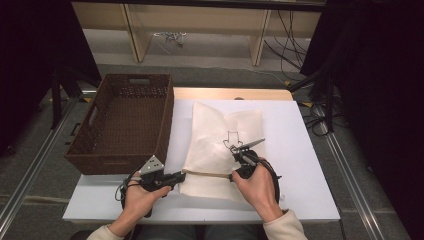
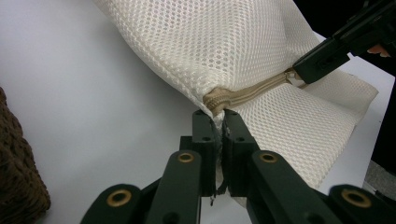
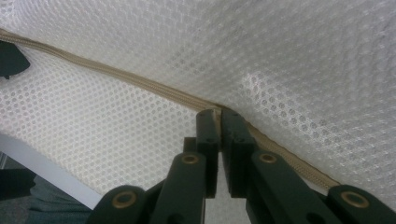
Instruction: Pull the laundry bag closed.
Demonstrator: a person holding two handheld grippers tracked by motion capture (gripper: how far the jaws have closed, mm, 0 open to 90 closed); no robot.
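A white mesh bag lies on the white table, with a beige zipper along its near edge. My left gripper is shut on the zipper's left end at the bag's corner; in the left gripper view the jaws pinch the mesh just under the zipper's end. My right gripper is shut on the zipper farther right; in its own view the gripper is closed on the beige zipper. The right gripper also appears in the left gripper view, at the zipper.
A brown wicker basket, empty, stands at the table's left, close to my left hand. A small black marking shows on the bag's top. Bare tabletop lies to the right of the bag. The near table edge runs just below the bag.
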